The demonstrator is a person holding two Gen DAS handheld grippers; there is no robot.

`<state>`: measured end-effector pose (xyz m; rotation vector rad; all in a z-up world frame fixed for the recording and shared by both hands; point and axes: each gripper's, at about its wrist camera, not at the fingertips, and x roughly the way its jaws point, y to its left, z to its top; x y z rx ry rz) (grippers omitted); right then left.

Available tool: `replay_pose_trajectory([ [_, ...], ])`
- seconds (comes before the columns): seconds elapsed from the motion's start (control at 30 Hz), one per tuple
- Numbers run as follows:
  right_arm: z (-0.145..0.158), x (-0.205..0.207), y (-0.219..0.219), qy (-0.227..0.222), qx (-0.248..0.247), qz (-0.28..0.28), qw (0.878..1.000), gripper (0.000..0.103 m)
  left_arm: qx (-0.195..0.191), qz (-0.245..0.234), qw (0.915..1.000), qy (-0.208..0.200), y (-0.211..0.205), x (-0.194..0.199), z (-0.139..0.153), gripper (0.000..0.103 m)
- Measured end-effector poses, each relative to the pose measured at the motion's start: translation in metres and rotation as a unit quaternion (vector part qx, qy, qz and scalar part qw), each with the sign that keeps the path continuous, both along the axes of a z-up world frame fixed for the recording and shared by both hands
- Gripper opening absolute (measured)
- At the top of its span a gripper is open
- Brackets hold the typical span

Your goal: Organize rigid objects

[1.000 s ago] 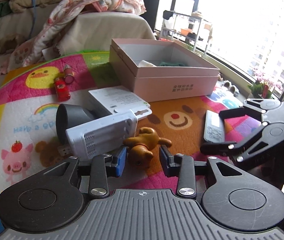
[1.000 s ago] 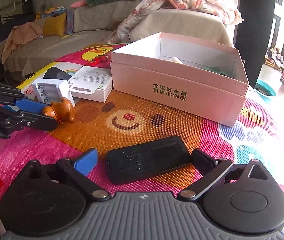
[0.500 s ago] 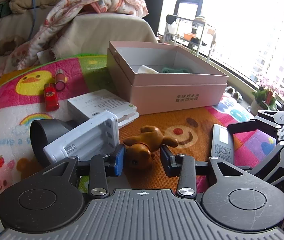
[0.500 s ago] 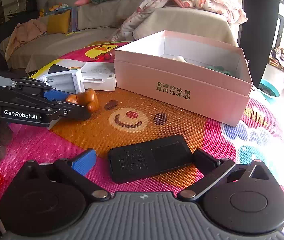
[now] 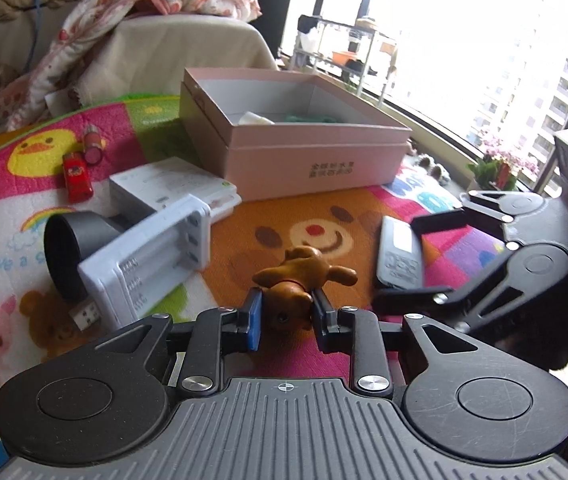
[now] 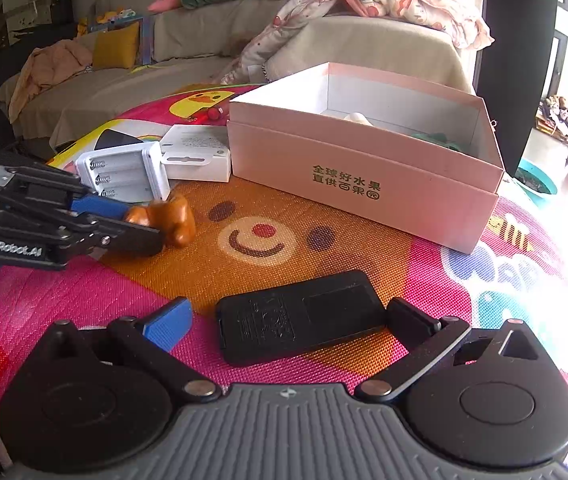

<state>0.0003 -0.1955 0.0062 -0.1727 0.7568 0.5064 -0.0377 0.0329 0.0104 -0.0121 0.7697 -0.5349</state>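
The brown toy dog (image 5: 289, 280) sits pinched between the left gripper's (image 5: 287, 314) fingers (image 5: 252, 320), which are closed in on its body, in front of the pink box (image 5: 307, 160) on the play mat (image 5: 244, 248). So the grab looks made; whether the dog is off the mat I cannot tell. Nearer the box on the other side, the black remote (image 6: 301, 316) lies flat between the right gripper's (image 6: 287, 320) wide-spread fingers (image 6: 168, 320), gripped by nothing yet. The white battery charger (image 5: 148, 264) lies just beside the dog, the white carton (image 5: 172, 188) between charger and box. Next, I'd say: lift the dog clear, carry it over the box rim, release inside, while the right closes on the remote.
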Motion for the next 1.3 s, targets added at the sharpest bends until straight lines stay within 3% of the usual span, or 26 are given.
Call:
replay_pose_trajectory([
  [0.1, 0.000, 0.000, 0.000, 0.000, 0.000, 0.000, 1.000, 0.103, 0.031, -0.022, 0.9993, 0.005, -0.006, -0.013, 0.004, 0.031],
  [0.27, 0.000, 0.000, 0.000, 0.000, 0.000, 0.000, 1.000, 0.103, 0.110, -0.073, 0.9909, -0.026, -0.024, -0.033, 0.004, 0.036],
  [0.4, 0.000, 0.000, 0.000, 0.000, 0.000, 0.000, 1.000, 0.103, 0.098, -0.072, 0.9925, -0.015, -0.022, -0.030, 0.005, 0.037],
  [0.5, 0.000, 0.000, 0.000, 0.000, 0.000, 0.001, 1.000, 0.103, 0.086, -0.085, 0.9927, -0.007, -0.023, -0.030, 0.004, 0.053],
  [0.57, 0.000, 0.000, -0.001, 0.000, 0.002, 0.000, 1.000, 0.103, 0.090, -0.098, 0.9910, -0.007, -0.028, -0.032, 0.003, 0.070],
  [0.63, 0.001, 0.000, -0.002, 0.001, 0.004, 0.000, 1.000, 0.103, 0.099, -0.107, 0.9893, -0.011, -0.035, -0.034, 0.002, 0.077],
  [0.73, 0.002, 0.001, -0.004, 0.002, 0.009, -0.001, 1.000, 0.103, 0.104, -0.103, 0.9891, -0.016, -0.036, -0.035, 0.004, 0.075],
  [0.97, 0.002, 0.001, -0.005, 0.002, 0.016, -0.003, 1.000, 0.103, 0.118, -0.074, 0.9879, -0.068, -0.024, -0.030, 0.025, 0.073],
  [1.23, 0.002, 0.001, -0.005, 0.001, 0.016, -0.004, 1.000, 0.102, 0.130, -0.109, 0.9838, -0.058, -0.040, -0.013, 0.009, 0.072],
  [1.3, 0.002, 0.000, -0.005, -0.001, 0.017, -0.006, 1.000, 0.101, 0.125, -0.109, 0.9847, -0.053, -0.040, -0.011, 0.005, 0.061],
])
